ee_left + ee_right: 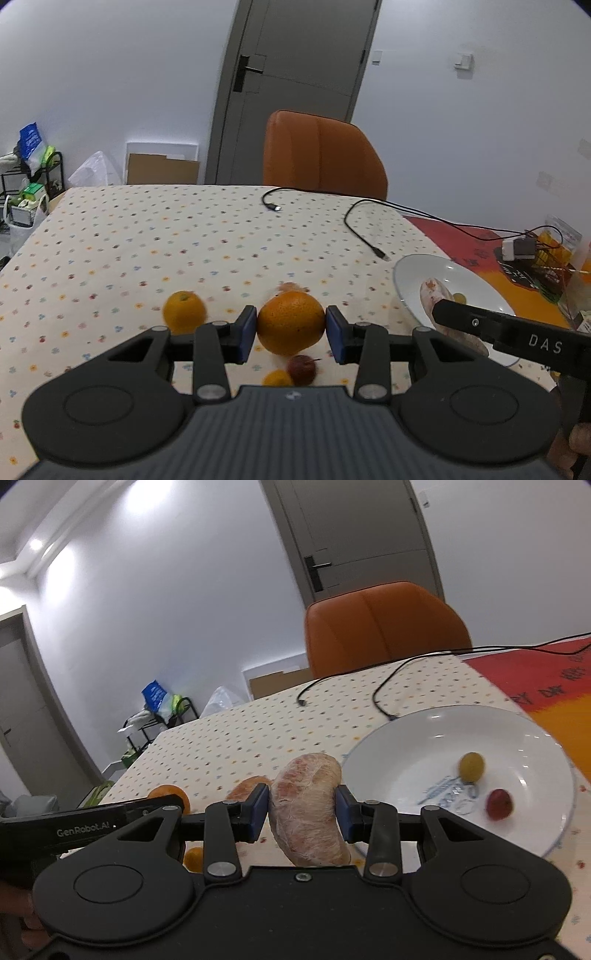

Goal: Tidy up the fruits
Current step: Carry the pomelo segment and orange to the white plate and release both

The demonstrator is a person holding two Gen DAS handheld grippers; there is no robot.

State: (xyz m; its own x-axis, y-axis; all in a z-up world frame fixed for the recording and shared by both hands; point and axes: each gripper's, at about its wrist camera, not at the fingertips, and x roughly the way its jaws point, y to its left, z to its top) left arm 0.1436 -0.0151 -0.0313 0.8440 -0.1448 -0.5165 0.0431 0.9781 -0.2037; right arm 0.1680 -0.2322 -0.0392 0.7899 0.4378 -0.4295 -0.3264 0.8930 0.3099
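White walls, grey door (295, 74), orange chair (321, 155) behind table (147, 240)

Soft ceiling light, fisheye bending, slight blur.

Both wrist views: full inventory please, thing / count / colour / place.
large orange: 1, orange, between left gripper's pads
peeled pomelo segment: 1, pinkish white, between right gripper's pads, near plate rim
white plate: 1, white with blue print, right side of table
yellow small fruit: 1, on plate
red small fruit: 1, on plate
small oranges: 2, orange, on cloth
dark red fruit: 1, on cloth below large orange
cables: 2, black, far side of table
chair: 1, orange, behind table
tablecloth: 1, cream, dotted
left gripper: 1, black, blue pads
right gripper: 1, black, blue pads
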